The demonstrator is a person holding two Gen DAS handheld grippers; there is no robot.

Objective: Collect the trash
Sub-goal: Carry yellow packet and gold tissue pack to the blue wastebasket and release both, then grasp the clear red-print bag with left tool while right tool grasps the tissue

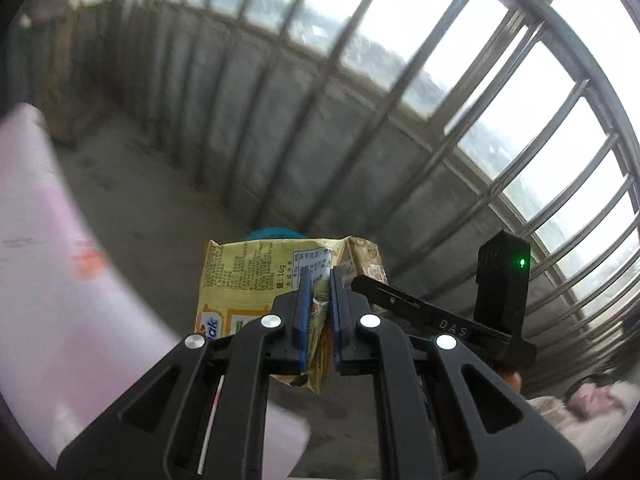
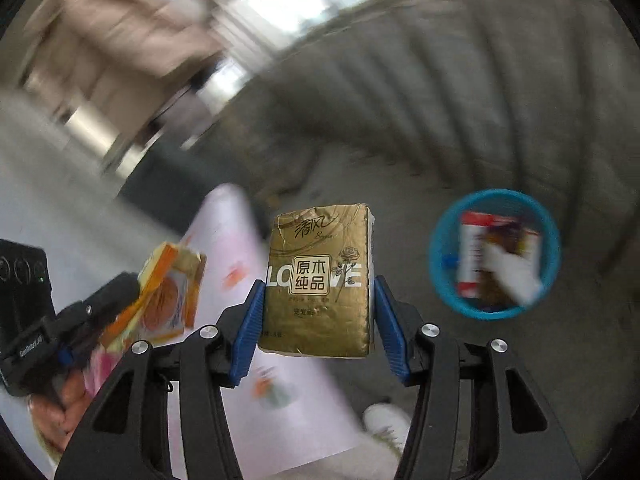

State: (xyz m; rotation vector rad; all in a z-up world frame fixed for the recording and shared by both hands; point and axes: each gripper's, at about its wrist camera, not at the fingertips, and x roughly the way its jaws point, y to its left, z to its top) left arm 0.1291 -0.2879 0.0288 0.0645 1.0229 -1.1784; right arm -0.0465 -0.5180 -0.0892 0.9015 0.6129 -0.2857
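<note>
In the left wrist view my left gripper [image 1: 320, 280] is shut on a crumpled yellow snack wrapper [image 1: 240, 276], pinched between the blue pads. In the right wrist view my right gripper [image 2: 320, 284] is shut on a gold tissue pack [image 2: 320, 264], held upright by its two sides. The left gripper [image 2: 116, 300] with the wrapper [image 2: 168, 292] shows at the left of that view. A round blue bin [image 2: 438, 264] stands on the floor to the right, below both grippers, with several packets inside. From the left wrist only its top edge [image 1: 274, 234] peeks over the wrapper.
A table with a pink patterned cloth [image 2: 236, 248] lies below and left of the grippers, and its cloth [image 1: 48, 280] also fills the left of the left wrist view. A concrete wall with metal window bars [image 1: 360, 92] stands behind. A white shoe [image 2: 386, 424] is on the grey floor.
</note>
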